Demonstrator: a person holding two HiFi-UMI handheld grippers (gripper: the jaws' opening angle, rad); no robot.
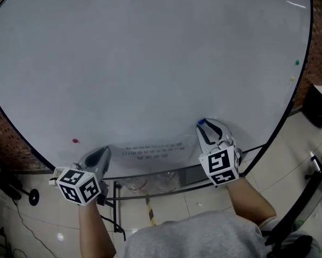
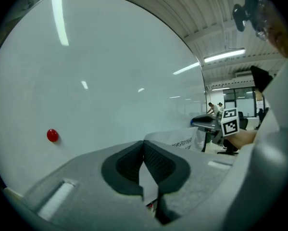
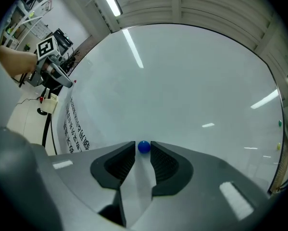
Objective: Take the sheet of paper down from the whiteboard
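Observation:
The sheet of paper (image 1: 150,150) with printed lines hangs low on the whiteboard (image 1: 150,58), its middle bowed away from the board. My left gripper (image 1: 102,153) is shut on the sheet's left end; in the left gripper view (image 2: 144,146) the pads meet on the paper (image 2: 180,139). A red magnet (image 1: 74,141) (image 2: 52,135) sits on bare board left of the sheet. My right gripper (image 1: 206,127) (image 3: 143,150) is at the sheet's right end. Its jaws stand open around a blue magnet (image 3: 144,147) (image 1: 201,122), with slight gaps on both sides.
Small green (image 1: 297,62) and yellow (image 1: 292,79) magnets sit near the board's right edge. Under the board runs a tray on a stand (image 1: 166,177). A black box (image 1: 317,105) stands at the right, and cables (image 1: 21,219) lie on the tiled floor at the left.

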